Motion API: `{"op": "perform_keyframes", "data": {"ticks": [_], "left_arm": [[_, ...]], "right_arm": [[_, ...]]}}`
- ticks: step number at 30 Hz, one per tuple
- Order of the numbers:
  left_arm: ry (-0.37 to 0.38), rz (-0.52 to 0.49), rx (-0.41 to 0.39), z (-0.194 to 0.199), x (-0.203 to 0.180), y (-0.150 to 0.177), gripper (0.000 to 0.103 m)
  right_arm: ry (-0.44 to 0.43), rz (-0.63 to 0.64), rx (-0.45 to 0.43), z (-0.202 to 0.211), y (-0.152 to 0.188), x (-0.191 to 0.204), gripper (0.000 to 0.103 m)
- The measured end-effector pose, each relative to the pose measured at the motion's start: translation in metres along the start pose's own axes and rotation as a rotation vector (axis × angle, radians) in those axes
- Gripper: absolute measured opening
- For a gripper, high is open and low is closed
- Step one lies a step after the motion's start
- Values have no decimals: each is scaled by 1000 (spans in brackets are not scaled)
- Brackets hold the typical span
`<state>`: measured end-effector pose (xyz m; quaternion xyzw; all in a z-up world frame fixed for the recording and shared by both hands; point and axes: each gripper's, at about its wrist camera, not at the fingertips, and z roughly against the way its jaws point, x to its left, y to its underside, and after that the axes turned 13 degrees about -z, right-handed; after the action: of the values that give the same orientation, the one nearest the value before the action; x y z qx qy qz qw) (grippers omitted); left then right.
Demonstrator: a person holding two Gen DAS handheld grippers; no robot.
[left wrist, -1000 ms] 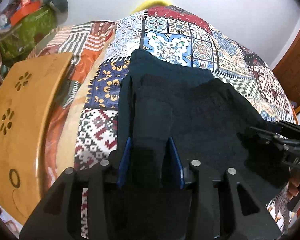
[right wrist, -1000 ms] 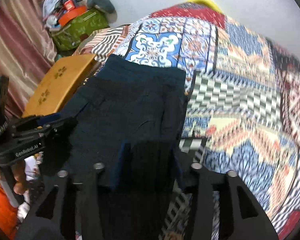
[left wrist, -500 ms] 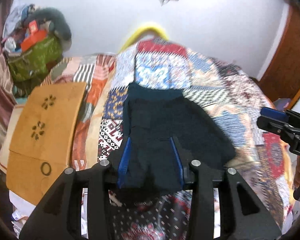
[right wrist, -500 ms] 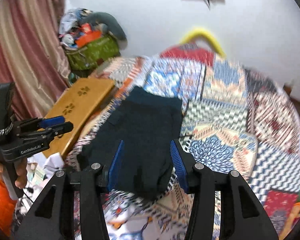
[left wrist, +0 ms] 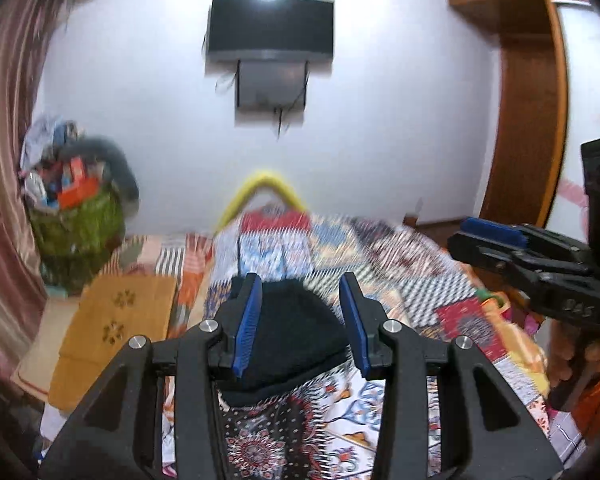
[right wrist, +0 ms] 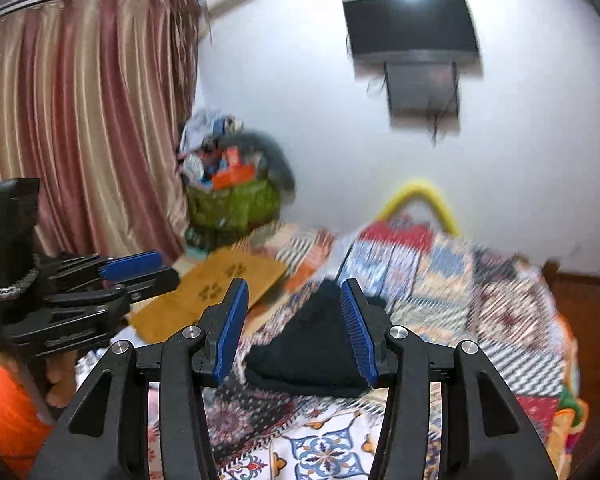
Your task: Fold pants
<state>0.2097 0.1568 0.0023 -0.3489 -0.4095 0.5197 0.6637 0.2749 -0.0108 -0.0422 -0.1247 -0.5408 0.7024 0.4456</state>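
Note:
The dark folded pants (left wrist: 296,340) lie in a compact heap on the patchwork bedspread (left wrist: 440,280), and show in the right wrist view too (right wrist: 312,348). My left gripper (left wrist: 300,284) hovers well above and short of them, jaws apart, nothing between the blue pads. My right gripper (right wrist: 294,286) is likewise raised and open, holding nothing. Each gripper appears in the other's view: the right gripper (left wrist: 488,236) at the right edge, the left gripper (right wrist: 140,268) at the left edge, both held by hands.
A wooden lap table (left wrist: 116,320) lies at the bed's left edge. Behind it a green bag (left wrist: 80,220) piled with clutter stands by the striped curtain (right wrist: 80,120). A TV (left wrist: 270,28) hangs on the white wall, a yellow hoop (left wrist: 264,184) rises at the bed's far end, and a wooden wardrobe (left wrist: 528,100) stands at right.
Both grippers have risen and drawn back from the pants, tilting up so the wall and TV come into view. The pants stay on the bed, now small and far below.

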Motion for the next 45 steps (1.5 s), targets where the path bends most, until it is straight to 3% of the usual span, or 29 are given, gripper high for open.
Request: {"op": "perform_keyframes", "data": {"ticks": [5, 8, 12, 13, 17, 19, 25, 45], "left_arm": [[-73, -34, -129, 66, -30, 2, 41], [-161, -44, -198, 97, -45, 10, 58], [-208, -25, -265, 120, -54, 21, 78], [-224, -18, -274, 123, -56, 23, 87], [-230, 1, -293, 128, -58, 30, 102], [-220, 16, -286, 129, -57, 32, 103], [-218, 27, -266, 131, -62, 39, 103], [-219, 5, -254, 122, -64, 46, 103]], "right_arm": [[-10, 16, -125, 50, 15, 17, 44], [3, 23, -191, 71, 27, 27, 44], [29, 43, -258, 88, 43, 36, 44], [31, 41, -268, 91, 45, 36, 47], [61, 30, -302, 97, 51, 38, 76], [78, 27, -308, 99, 53, 37, 79], [110, 19, -324, 100, 52, 38, 103], [112, 21, -328, 114, 61, 39, 103]]}}
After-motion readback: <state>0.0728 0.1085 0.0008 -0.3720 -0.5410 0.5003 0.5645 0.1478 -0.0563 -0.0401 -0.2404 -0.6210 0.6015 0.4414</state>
